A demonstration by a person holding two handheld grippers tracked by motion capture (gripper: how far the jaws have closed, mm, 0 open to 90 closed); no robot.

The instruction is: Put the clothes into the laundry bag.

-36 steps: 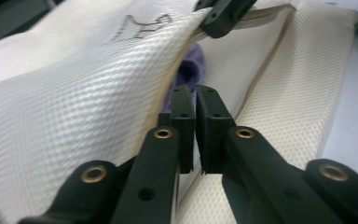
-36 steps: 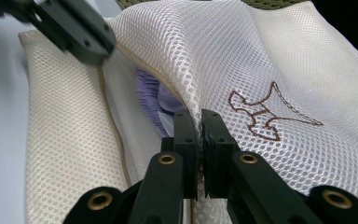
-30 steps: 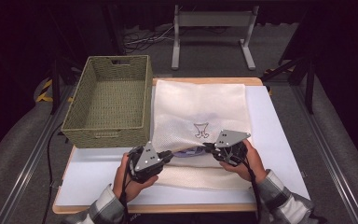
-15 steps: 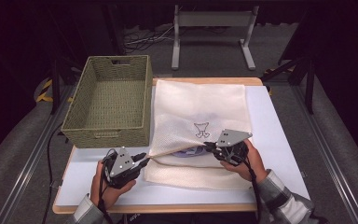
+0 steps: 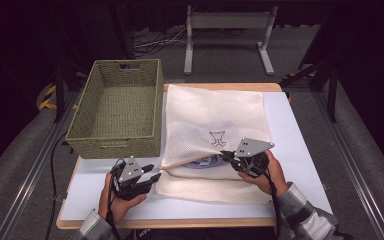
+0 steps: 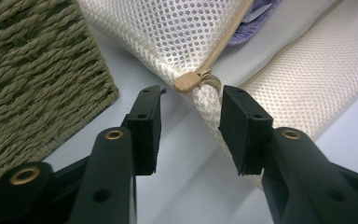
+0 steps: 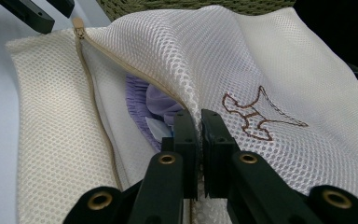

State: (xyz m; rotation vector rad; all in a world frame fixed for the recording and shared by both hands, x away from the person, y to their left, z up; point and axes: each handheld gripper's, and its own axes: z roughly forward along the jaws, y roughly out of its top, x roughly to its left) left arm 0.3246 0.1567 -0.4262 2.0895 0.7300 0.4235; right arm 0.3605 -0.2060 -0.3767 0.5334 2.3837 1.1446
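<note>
Where the white table (image 5: pixel 300 150) is covered at its middle, a cream mesh bag (image 5: pixel 215 115) is laid flat, its left edge just beside a green wicker basket (image 5: pixel 115 110) that stands at the table's left rear. An outline figure (image 5: pixel 217 137) is stitched on the bag's upper layer. Along the near side a tan zipper (image 7: pixel 93 126) is seen undone, and a purple cloth (image 7: pixel 154 105) is lodged inside the opening. The upper layer beside the zipper is pinched and held raised by the right gripper (image 7: pixel 199 122), whose jaws are pressed together on the mesh. The zipper's pull (image 6: pixel 188 82) is found at the bag's near left corner. Just short of it the left gripper (image 6: pixel 191 100) is held low over the table; its jaws have just been opening and are parted to a moderate gap, with the bag's corner lying beyond and below them but not pressed by the pads.
</note>
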